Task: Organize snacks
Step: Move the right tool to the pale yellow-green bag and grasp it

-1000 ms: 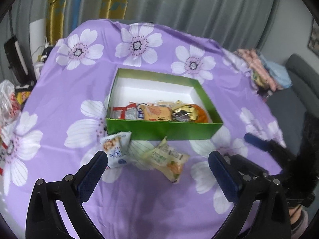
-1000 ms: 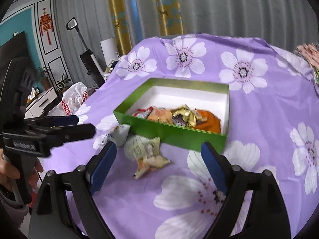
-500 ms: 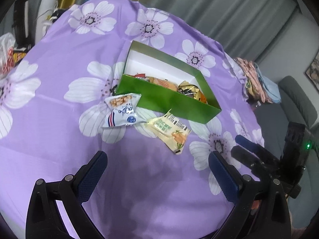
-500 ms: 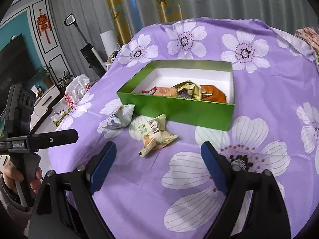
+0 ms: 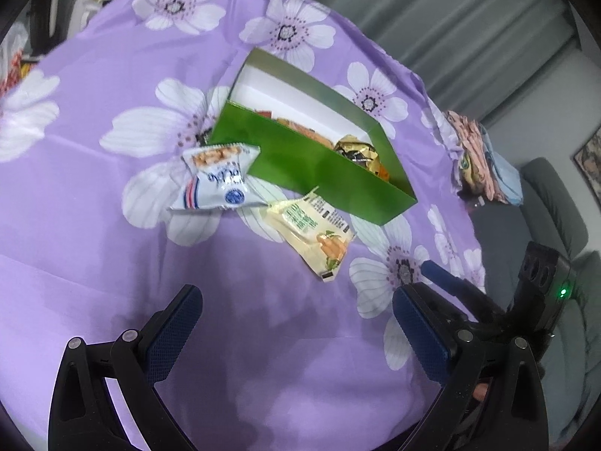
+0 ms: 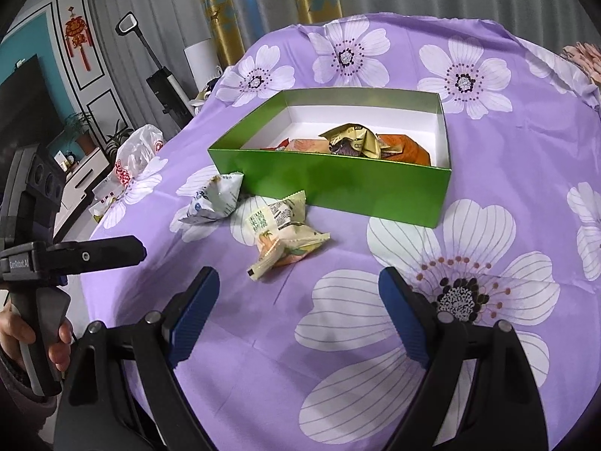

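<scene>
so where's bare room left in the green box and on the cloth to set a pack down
In the green box, the far white floor is bare; snacks crowd its near wall. The purple cloth right of the box is clear. The white-blue packet and yellow-green packet crowd the near-left corner.

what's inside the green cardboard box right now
Inside the green cardboard box: a crumpled gold foil wrapper, an orange packet, other snacks partly hidden behind its front wall.

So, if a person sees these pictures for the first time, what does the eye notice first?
Probably the bright green box in the middle of the purple flowered tablecloth, with several wrapped snacks already inside. Next, two loose packets lie on the cloth just in front of it: a white and blue packet and a yellow packet.
</scene>
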